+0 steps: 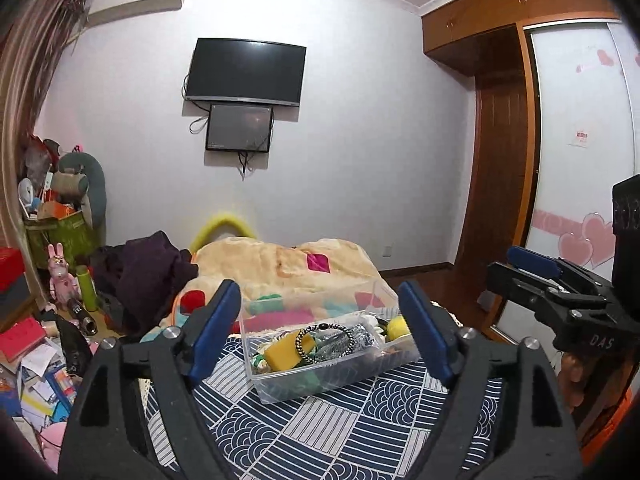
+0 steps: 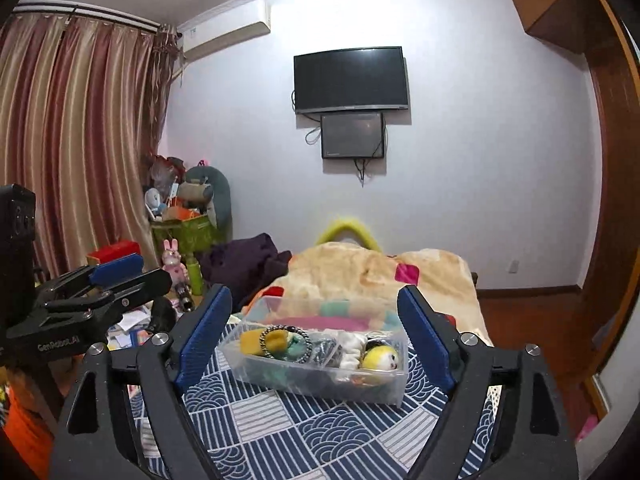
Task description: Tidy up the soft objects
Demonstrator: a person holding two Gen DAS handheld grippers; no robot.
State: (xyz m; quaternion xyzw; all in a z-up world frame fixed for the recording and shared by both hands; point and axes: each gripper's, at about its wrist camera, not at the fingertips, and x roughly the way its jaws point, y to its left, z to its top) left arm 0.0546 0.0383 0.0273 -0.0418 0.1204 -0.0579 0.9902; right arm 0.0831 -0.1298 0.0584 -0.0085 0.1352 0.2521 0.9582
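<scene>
A clear plastic box (image 1: 340,380) (image 2: 304,378) stands on a blue-and-white patterned cloth (image 1: 320,432) (image 2: 304,432). It holds soft items: a yellow sponge (image 1: 286,352) (image 2: 250,342), a beaded black-and-white hair tie (image 1: 324,340) (image 2: 286,340), a yellow plush ball (image 2: 382,358) and white scrunchies. My left gripper (image 1: 320,332) is open and empty, just in front of the box. My right gripper (image 2: 314,332) is open and empty, also just in front of it. Each gripper shows at the edge of the other's view.
A beige blanket (image 1: 288,264) (image 2: 360,268) covers the bed behind the box, with dark clothes (image 1: 148,276) at its left. Books and papers (image 1: 28,360) litter the floor on the left. A wardrobe (image 1: 500,152) stands at the right.
</scene>
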